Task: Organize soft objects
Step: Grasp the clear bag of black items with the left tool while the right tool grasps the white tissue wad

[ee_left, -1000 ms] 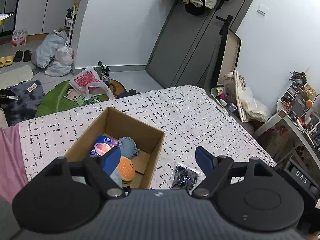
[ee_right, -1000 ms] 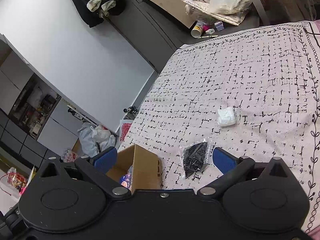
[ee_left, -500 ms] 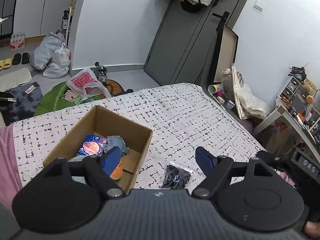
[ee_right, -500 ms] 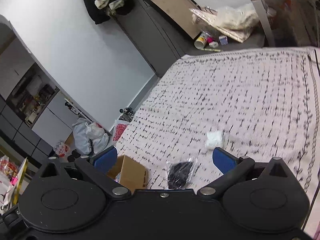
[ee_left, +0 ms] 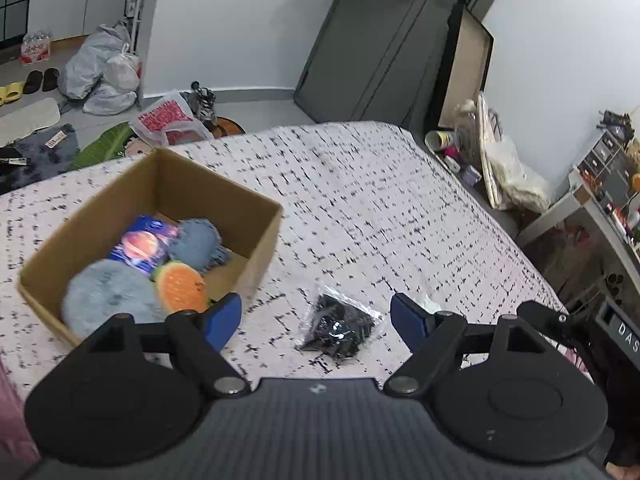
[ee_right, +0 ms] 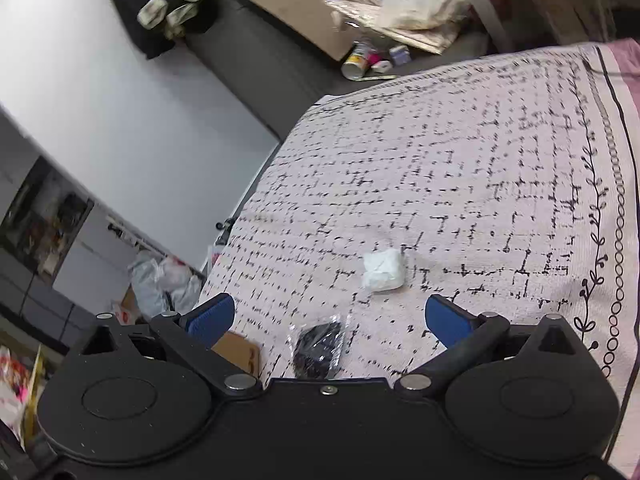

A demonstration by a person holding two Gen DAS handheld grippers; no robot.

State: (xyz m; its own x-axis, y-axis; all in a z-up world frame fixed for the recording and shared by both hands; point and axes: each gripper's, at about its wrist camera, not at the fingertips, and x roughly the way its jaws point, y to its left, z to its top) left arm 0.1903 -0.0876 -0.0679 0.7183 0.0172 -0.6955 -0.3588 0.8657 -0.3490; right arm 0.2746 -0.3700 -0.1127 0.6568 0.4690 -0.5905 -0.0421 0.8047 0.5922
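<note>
A cardboard box (ee_left: 260, 236) on the patterned bed holds two grey-blue fluffy pads (ee_left: 104, 296), an orange sponge (ee_left: 180, 286) and a blue packet (ee_left: 142, 246). A clear bag of black soft items (ee_left: 338, 326) lies on the bed right of the box; it also shows in the right wrist view (ee_right: 318, 346). A white soft wad (ee_right: 382, 270) lies farther along the bed. My left gripper (ee_left: 316, 320) is open and empty above the black bag. My right gripper (ee_right: 328, 320) is open and empty above the bed, between the black bag and the white wad.
The bedspread (ee_right: 460, 168) ends at a bordered edge on the right. Beyond the bed's far edge are a dark wardrobe (ee_left: 380, 40), a leaning board (ee_left: 468, 72), floor clutter with bags (ee_left: 104, 68) and a desk (ee_left: 592, 208).
Both grippers have shifted over the bed. The box and black bag sit more fully in the left view. The white wad has come nearer in the right view. Both stay open.
</note>
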